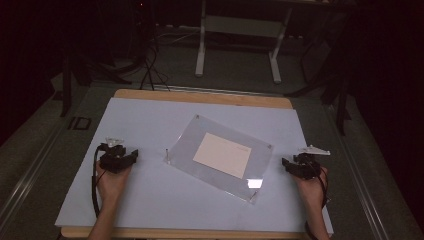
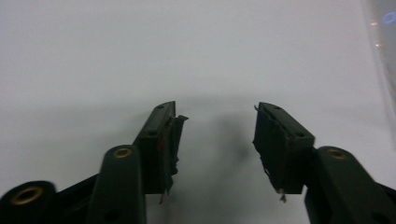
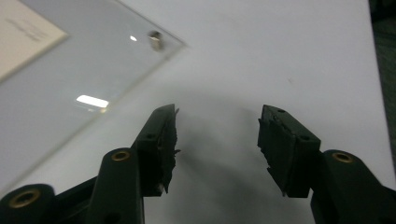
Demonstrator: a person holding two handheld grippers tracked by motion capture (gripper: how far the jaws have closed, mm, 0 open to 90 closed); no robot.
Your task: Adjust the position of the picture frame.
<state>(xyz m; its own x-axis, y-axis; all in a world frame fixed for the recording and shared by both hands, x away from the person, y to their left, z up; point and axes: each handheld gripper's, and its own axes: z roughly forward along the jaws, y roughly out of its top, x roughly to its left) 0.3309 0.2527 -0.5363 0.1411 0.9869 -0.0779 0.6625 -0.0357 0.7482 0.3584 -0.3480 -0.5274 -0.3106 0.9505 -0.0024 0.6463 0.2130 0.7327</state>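
The table [image 1: 150,95] has a wooden top, its pale brown rim showing along the far edge and at the near corners. A large white sheet [image 1: 150,200] covers nearly all of it. On the sheet, a little right of the middle, lies a clear acrylic plate [image 1: 187,145], turned at a slant to the table's edges, with small metal studs at its corners. A cream card [image 1: 222,155] sits within it. The two hand-held grippers rest on the sheet near the left and right edges, apart from the plate.
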